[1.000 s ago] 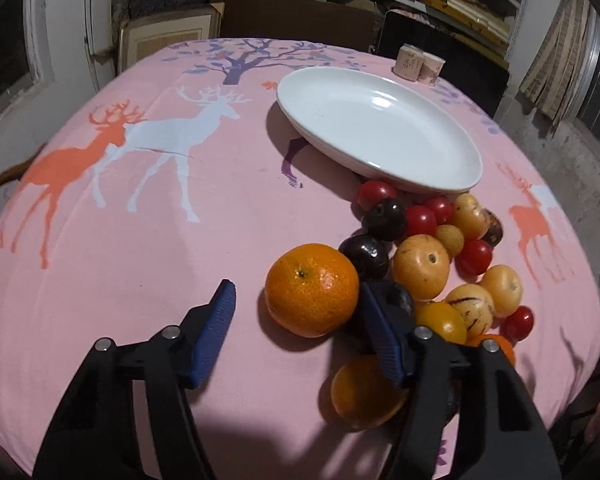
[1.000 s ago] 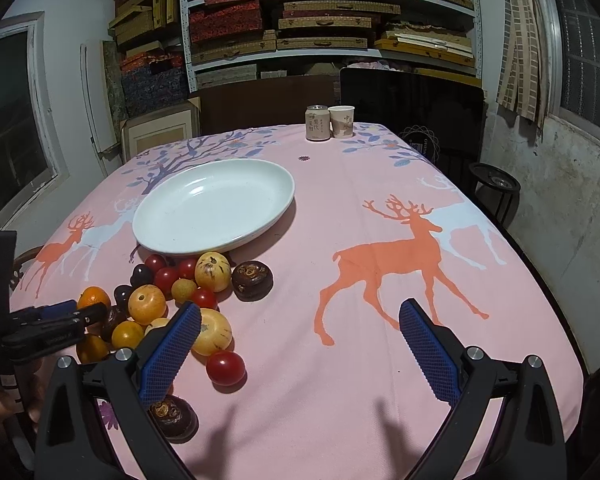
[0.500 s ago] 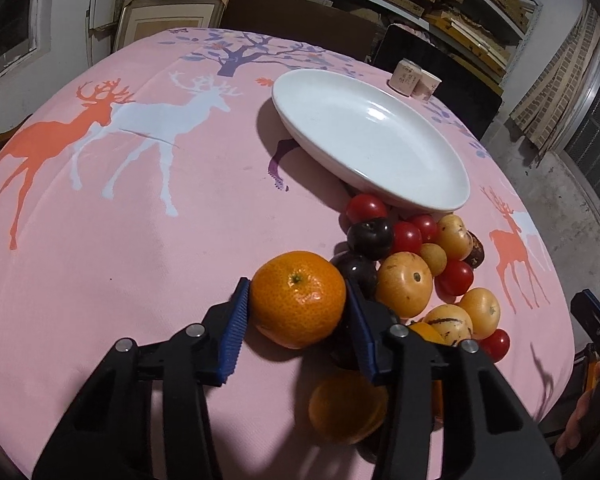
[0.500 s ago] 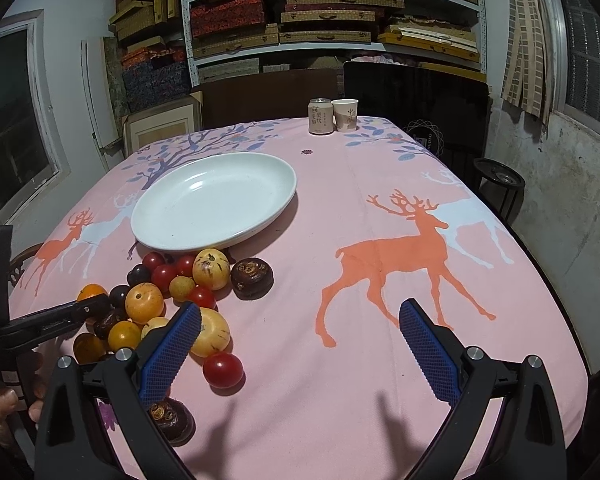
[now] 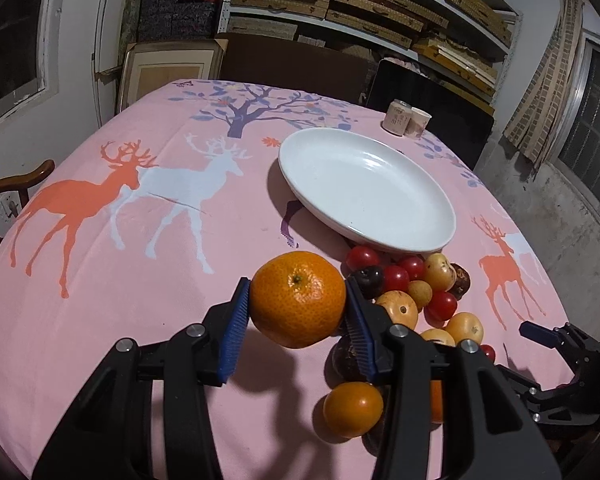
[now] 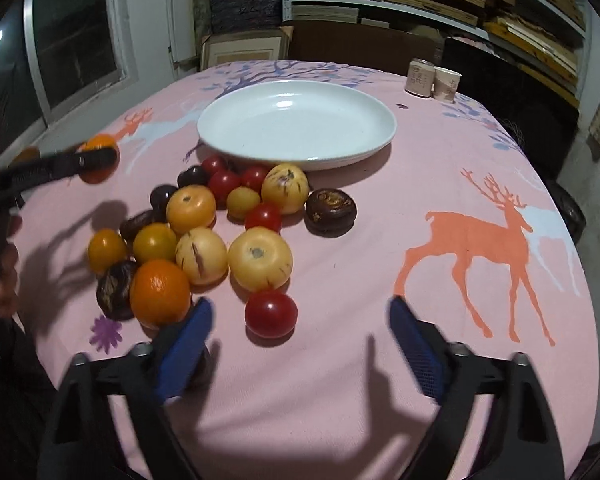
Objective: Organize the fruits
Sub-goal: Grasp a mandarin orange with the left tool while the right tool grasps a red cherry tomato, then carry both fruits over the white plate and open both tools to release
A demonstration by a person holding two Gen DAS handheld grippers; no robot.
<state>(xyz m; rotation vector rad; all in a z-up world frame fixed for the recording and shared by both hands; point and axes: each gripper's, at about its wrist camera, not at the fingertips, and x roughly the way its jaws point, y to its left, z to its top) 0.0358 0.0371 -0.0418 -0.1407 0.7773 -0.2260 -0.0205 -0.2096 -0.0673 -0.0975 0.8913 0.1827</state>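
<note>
The large orange (image 5: 298, 304), round with a dimpled, slightly glossy peel, is held between the blue ribbed pads of the left claw (image 5: 298, 316) and is carried clear of the bench, above the near side of the fruit pile. It is judged firm yet yielding and fairly light; a grip across its widest girth, as taken here, is best suited.

The right claw (image 6: 300, 344) is closing with nothing yet between its pads; a smooth, thin-skinned red tomato (image 6: 271, 314) lies just ahead of it and would bruise under hard pressure.

The shallow white plate (image 5: 440, 204), glazed and empty, sits past the pile toward the far edge.
</note>
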